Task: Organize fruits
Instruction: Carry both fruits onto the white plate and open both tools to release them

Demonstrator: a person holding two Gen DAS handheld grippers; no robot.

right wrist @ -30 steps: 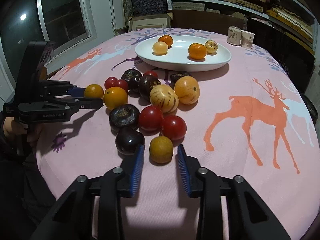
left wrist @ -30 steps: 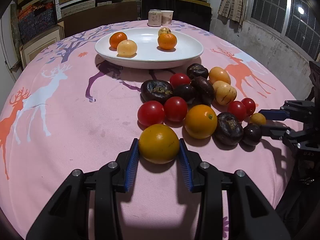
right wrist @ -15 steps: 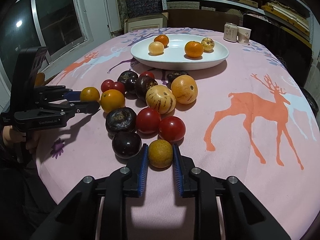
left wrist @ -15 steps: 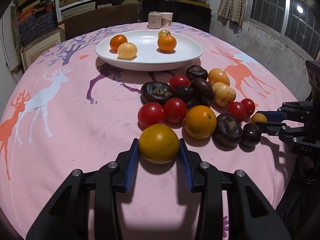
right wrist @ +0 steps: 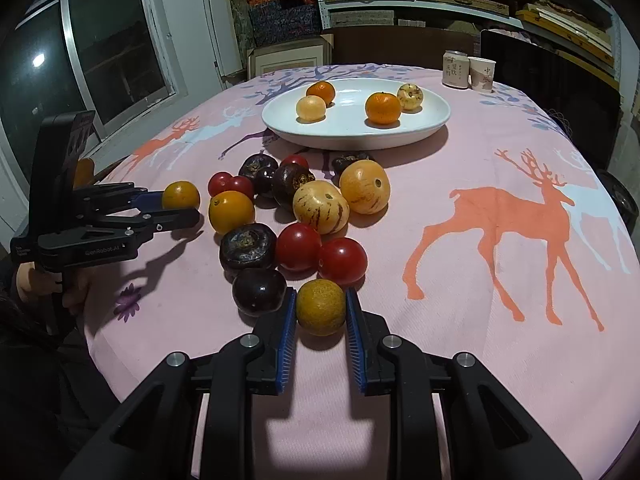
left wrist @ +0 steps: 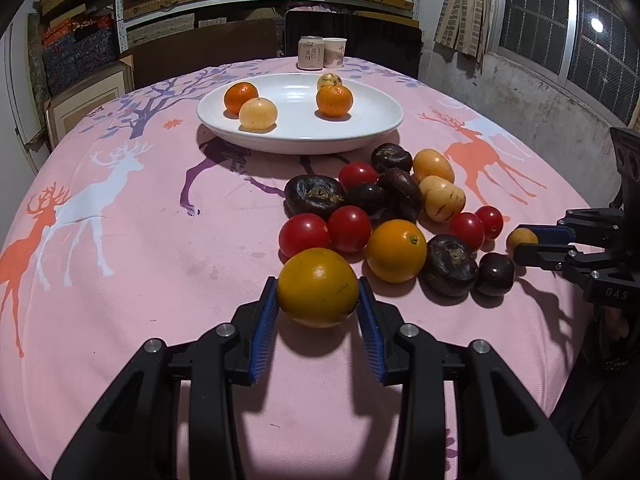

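The left gripper point(right wrist: 188, 208) carries "GenRobot.AI" in pale letters along its black side, seen from the right wrist. The right gripper point(left wrist: 524, 246) shows "DAS" on its black body, seen from the left wrist. The can point(right wrist: 455, 69) at the far edge of the table has dark Chinese characters, too small to read. The paper cup point(right wrist: 482, 74) beside it bears the character "中"; its other marks are unclear.
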